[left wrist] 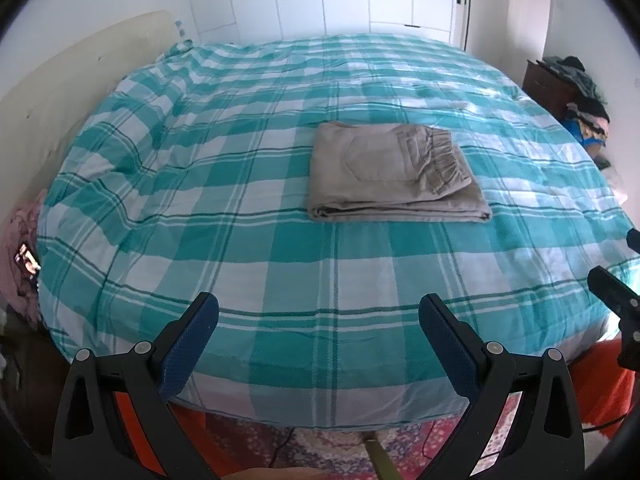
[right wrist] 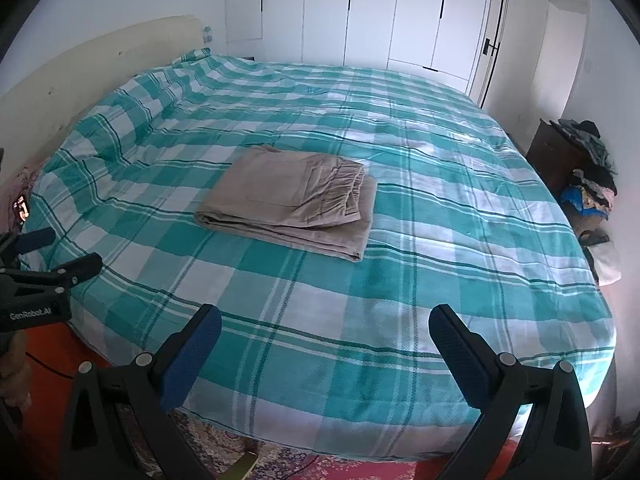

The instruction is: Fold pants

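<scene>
a: locate item.
b: pants folded, resting mid-bed. soft, light, limp; layers prone to slipping.
a: grip point?
b: thick folded edge nearest.
a: finger state?
b: left gripper and right gripper spread wide, empty, well short of cloth.

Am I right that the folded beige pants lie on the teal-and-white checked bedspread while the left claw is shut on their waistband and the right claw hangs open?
Not quite: the left claw is also open, holding nothing, short of the folded beige pants, as the left wrist view shows. The pants do lie on the teal-and-white checked bedspread, and the right claw hangs open.
</scene>
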`<state>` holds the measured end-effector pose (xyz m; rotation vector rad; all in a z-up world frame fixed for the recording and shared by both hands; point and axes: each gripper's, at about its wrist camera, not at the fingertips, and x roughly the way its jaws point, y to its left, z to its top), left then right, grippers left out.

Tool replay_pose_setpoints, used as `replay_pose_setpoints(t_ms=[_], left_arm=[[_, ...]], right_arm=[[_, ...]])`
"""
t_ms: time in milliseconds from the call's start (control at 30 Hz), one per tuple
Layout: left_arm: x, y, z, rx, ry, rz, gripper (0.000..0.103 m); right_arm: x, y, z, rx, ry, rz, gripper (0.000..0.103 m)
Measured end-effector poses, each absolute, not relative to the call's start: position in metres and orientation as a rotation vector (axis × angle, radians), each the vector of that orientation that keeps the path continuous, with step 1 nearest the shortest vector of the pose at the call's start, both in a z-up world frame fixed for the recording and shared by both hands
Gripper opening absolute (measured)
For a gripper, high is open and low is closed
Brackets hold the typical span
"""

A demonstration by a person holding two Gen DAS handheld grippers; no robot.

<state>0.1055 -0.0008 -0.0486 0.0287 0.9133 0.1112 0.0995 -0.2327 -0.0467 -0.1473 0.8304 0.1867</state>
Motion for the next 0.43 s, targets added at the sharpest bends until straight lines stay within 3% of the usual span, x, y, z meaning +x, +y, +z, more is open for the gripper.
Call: replay_pose_setpoints(t_ms=[433], left_arm=[[0.1024, -0.0066, -0.0448, 0.036, 0.893, 0.093, 0.101]], right_arm=[[0.1005, -0.2325, -0.0460, -0.143, 0.830, 0.186, 0.102]])
